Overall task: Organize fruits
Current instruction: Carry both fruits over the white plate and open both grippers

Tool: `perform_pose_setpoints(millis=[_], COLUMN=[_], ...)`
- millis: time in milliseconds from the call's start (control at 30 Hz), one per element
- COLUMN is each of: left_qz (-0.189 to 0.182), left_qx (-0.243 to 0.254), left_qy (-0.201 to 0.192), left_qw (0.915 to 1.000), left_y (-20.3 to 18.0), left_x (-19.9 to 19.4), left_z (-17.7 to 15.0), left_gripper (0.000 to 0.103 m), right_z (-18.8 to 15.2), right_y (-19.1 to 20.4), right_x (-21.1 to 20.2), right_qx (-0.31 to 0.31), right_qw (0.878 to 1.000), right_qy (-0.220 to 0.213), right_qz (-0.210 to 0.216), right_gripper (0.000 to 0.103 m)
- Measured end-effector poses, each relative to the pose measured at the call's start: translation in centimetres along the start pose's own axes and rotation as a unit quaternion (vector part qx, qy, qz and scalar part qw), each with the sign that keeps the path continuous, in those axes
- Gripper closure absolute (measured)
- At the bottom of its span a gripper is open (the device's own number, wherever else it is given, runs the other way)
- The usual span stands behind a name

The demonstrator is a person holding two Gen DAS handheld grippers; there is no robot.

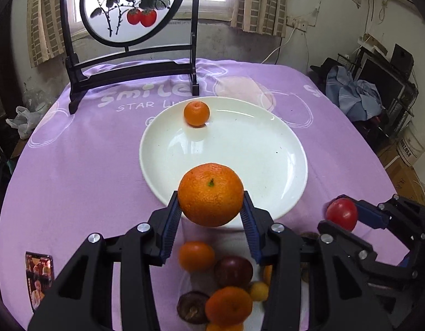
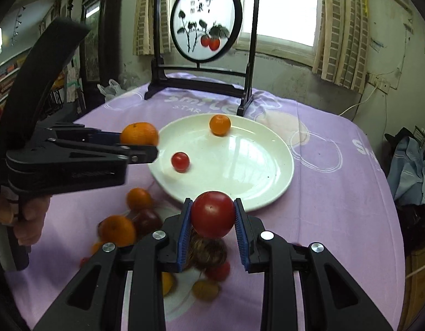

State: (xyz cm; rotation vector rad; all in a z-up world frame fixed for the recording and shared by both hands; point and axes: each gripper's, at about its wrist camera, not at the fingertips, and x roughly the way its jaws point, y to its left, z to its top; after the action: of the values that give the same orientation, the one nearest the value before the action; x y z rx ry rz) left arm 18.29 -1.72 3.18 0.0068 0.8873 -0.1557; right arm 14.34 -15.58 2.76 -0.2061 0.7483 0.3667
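My left gripper (image 1: pixel 211 209) is shut on a large orange (image 1: pixel 210 194) and holds it above the near rim of the white plate (image 1: pixel 267 149). It also shows in the right wrist view (image 2: pixel 146 143) with its orange (image 2: pixel 139 133). My right gripper (image 2: pixel 212 220) is shut on a red tomato (image 2: pixel 213 214), held just short of the plate (image 2: pixel 253 165). A small orange (image 1: pixel 196 113) lies at the plate's far side. A small tomato (image 2: pixel 180 161) lies on the plate's left part.
A pile of oranges (image 1: pixel 196 255), a dark plum (image 1: pixel 233 271), a mushroom (image 1: pixel 191 307) and small yellow fruit (image 1: pixel 258 291) lies on the purple cloth below the grippers. A framed round painting on a black stand (image 1: pixel 129 71) stands behind the plate. A card (image 1: pixel 38 281) lies at front left.
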Motion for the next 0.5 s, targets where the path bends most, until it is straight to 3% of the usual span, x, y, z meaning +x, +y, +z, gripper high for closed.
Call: perform_pose_setpoints(millis=[233,433,500], left_qz=[0.027,0.032,0.029], left_qx=[-0.009,-0.005,-0.008], left_qy=[0.035,0.048,0.046], left_qw=[0.9990,0.9983,0.9985], left_y=[-0.3,-0.6,-0.7], left_x=[5.8,8.1,8.0], left_z=[2.5,3.0,3.0], left_gripper=[0.061,0.059,0.052], right_z=[1.4,1.8,1.6], right_y=[-1.1,-0.9,-0.8], right_x=[5.3,7.4,7.6], right_qx=[0.004,0.007,0.010], right_qw=[0.999,0.998,0.998], right_qy=[0.042,0.063,0.067], right_qz=[-0.005,0.005,0.012], right_gripper=[0.073,0.072,0.064])
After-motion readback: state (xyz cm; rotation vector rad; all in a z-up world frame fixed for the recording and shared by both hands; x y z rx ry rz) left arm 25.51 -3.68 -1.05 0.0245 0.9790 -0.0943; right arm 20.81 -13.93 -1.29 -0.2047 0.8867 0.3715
